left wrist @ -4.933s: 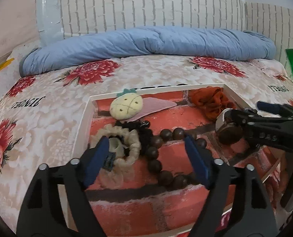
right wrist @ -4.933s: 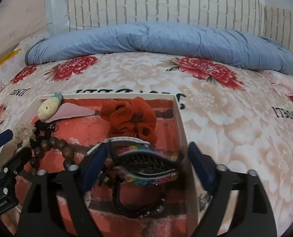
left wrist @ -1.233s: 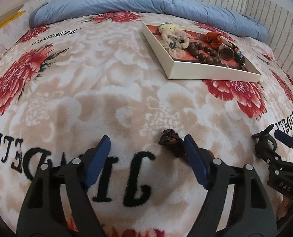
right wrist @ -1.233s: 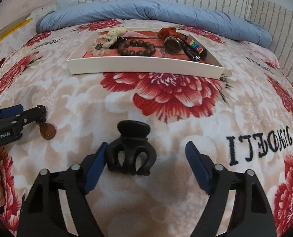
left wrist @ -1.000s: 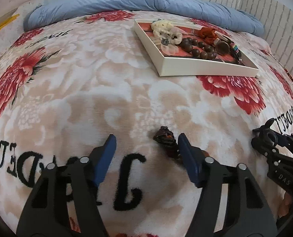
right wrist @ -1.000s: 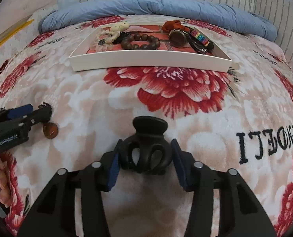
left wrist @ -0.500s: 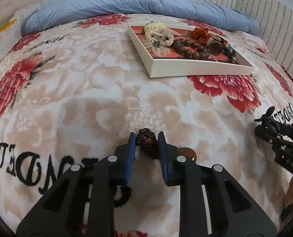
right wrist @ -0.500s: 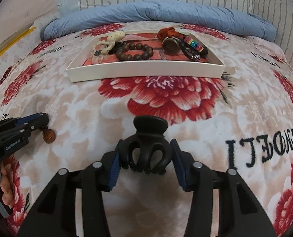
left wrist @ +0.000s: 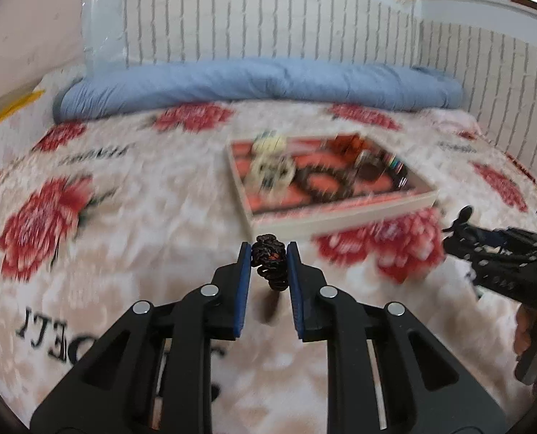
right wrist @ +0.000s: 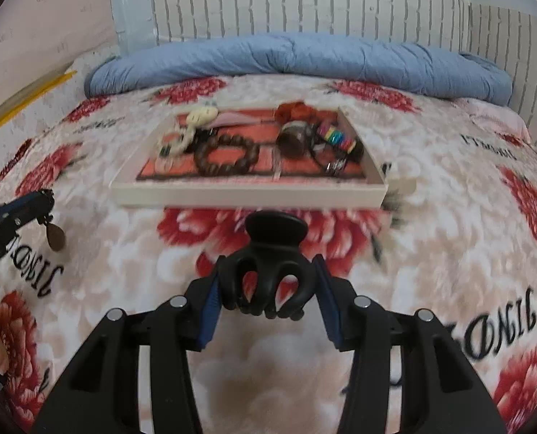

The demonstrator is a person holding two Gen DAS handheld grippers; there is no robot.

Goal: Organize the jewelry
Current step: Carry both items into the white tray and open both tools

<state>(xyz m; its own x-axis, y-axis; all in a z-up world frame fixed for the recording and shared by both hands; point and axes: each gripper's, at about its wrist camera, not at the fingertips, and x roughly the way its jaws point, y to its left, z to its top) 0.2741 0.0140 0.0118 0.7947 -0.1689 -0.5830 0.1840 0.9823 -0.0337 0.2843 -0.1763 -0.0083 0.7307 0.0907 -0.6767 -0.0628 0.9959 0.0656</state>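
A floral blanket (right wrist: 449, 217) covers the bed, with the white jewelry tray (right wrist: 246, 195) ahead. The right gripper (right wrist: 266, 289) clamps a black claw clip (right wrist: 268, 271) by its sides; it looks rigid, light plastic. The left gripper (left wrist: 268, 264) pinches a dark braided cord pendant (left wrist: 270, 258), its amber drop dangling; it probably swings.

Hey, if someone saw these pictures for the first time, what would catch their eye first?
Probably the black hair claw clamped in the right gripper, front and centre in its view. Next, the dark braided cord pinched in the left gripper, with a brown pendant dangling under it. Beyond both sits the white tray of beads and hair ties on the red-flowered blanket.
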